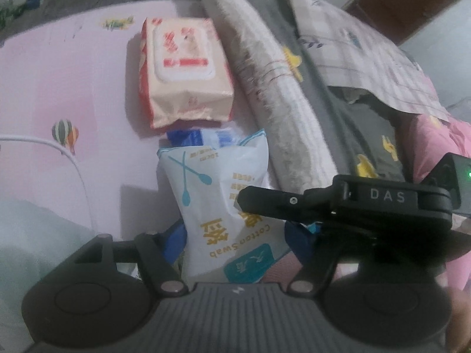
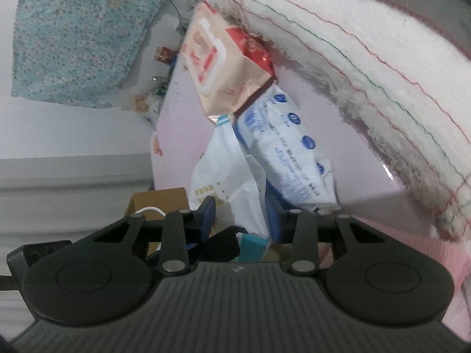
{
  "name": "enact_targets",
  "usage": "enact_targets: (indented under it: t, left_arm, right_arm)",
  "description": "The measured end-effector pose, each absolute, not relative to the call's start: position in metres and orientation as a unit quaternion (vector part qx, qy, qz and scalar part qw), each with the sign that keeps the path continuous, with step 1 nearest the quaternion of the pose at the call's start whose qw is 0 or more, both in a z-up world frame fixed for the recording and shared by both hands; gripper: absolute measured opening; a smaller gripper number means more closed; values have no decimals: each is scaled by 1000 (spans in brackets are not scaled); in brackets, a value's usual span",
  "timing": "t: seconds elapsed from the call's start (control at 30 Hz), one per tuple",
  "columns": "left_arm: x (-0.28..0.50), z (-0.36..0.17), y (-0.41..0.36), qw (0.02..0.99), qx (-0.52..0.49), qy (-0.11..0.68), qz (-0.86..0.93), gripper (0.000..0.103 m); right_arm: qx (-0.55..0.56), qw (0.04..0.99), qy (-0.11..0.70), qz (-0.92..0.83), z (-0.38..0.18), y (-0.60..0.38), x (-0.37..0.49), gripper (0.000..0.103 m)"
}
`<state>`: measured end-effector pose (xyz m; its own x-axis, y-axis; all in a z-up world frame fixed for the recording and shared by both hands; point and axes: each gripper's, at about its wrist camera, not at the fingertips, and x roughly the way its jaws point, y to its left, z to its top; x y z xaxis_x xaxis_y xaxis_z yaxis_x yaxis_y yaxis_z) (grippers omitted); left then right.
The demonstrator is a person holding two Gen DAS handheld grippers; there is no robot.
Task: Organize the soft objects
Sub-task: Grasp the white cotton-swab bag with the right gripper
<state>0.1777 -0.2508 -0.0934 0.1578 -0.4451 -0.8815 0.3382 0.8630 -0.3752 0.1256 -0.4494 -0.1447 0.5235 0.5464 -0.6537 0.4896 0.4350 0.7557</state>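
A white cotton swab bag point(image 1: 212, 206) with blue print leans on a blue-and-white pack point(image 1: 191, 136) on the pink sheet point(image 1: 73, 88). My left gripper point(image 1: 235, 235) straddles the bag's lower end, its blue pads touching both edges. The right gripper's black finger point(image 1: 265, 200) reaches in from the right and presses the bag's pinched waist. In the right wrist view my right gripper point(image 2: 242, 217) is shut on the creased bag point(image 2: 232, 182), with a left gripper finger point(image 2: 222, 245) just below. The blue-and-white pack point(image 2: 291, 153) and an orange wet-wipes pack point(image 2: 217, 67) lie beyond. That wipes pack point(image 1: 182, 70) is further up the sheet.
A long rolled pale towel point(image 1: 265, 82) runs along the right of the packs, with grey bedding point(image 1: 338, 117) behind it. A white cable point(image 1: 73, 158) curves at the left. A blue floral cloth point(image 2: 79, 35) and a cardboard box point(image 2: 159, 203) lie off the bed's edge.
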Motion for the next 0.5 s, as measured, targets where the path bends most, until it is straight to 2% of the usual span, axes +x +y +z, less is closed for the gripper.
enact_targets:
  t: [0.3,0.5]
  left_arm:
    - [160,-42,-222,788,-41,545,-283,71]
    - [155,-9,-163,808,-48,522,-267,71]
  right_arm:
    - [544,711,444,32,-93,-436,106,35]
    - [543,716,435,59,-63,-390,112,35]
